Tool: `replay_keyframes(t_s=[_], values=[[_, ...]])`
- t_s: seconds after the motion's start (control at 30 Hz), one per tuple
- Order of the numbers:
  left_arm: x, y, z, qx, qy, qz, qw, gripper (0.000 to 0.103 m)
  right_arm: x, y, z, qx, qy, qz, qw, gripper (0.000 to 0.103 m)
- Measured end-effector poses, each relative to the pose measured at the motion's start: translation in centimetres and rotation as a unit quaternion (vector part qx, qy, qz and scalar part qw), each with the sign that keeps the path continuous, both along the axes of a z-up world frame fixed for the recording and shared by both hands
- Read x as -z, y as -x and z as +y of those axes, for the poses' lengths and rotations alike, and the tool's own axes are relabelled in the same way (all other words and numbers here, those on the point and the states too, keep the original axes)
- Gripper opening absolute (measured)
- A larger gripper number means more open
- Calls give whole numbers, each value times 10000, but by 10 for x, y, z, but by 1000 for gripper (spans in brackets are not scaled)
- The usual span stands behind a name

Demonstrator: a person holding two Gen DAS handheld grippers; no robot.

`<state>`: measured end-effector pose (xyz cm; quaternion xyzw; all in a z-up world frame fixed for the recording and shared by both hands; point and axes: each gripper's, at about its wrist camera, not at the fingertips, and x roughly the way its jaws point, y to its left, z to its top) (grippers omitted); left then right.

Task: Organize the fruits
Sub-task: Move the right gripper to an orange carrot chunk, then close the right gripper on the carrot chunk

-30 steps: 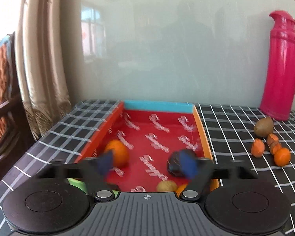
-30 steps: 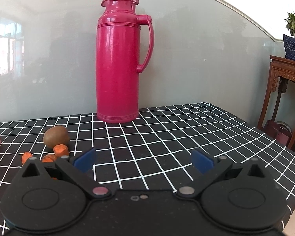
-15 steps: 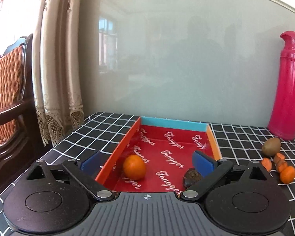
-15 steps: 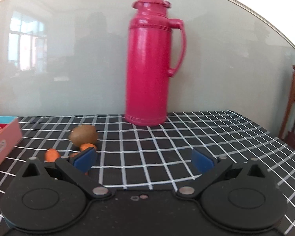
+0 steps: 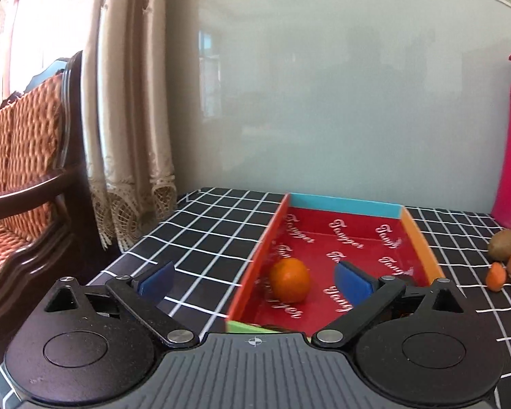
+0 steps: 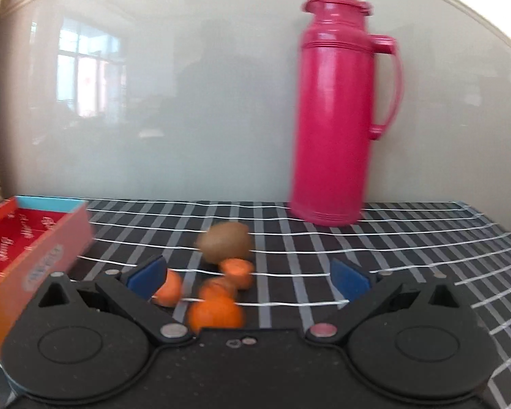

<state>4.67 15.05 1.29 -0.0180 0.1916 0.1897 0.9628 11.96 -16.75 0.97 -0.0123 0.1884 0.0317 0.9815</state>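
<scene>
Thermos (image 6: 337,109) stands behind kiwi (image 6: 226,241) and oranges (image 6: 214,313).

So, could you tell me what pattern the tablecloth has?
Black with a white grid; clearest in the right wrist view.

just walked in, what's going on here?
A person with tongs in each hand is sorting fruit into a red tray. Both tongs are open and empty. One orange lies in the tray. The right tongs point at the kiwi and small orange fruits on the tablecloth.
</scene>
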Motion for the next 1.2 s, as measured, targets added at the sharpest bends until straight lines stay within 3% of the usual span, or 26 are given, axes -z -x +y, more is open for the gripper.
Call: replay_keyframes(t_s=[0.47,0.6,0.77,0.9,1.07,1.1,1.2], values=[[8,9,56,-511,111,78,9986,99,14,-32,56,-417,109,412,9982,77],[10,10,69,-629,128,96,9979,99,20,-41,67,-362,305,539,9974,63],[10,11,75,-634,142,100,9978,99,28,-55,68,-174,400,781,9960,51],[10,11,75,-618,131,100,9980,99,35,-66,65,-93,373,1107,9931,49],[10,11,73,-591,113,115,9981,99,39,-67,69,-129,497,1183,9917,42],[10,10,72,-590,106,115,9981,99,39,-67,68,-138,484,1193,9916,35],[10,10,71,-576,98,113,9982,99,39,-68,68,-103,467,1177,9919,29]])
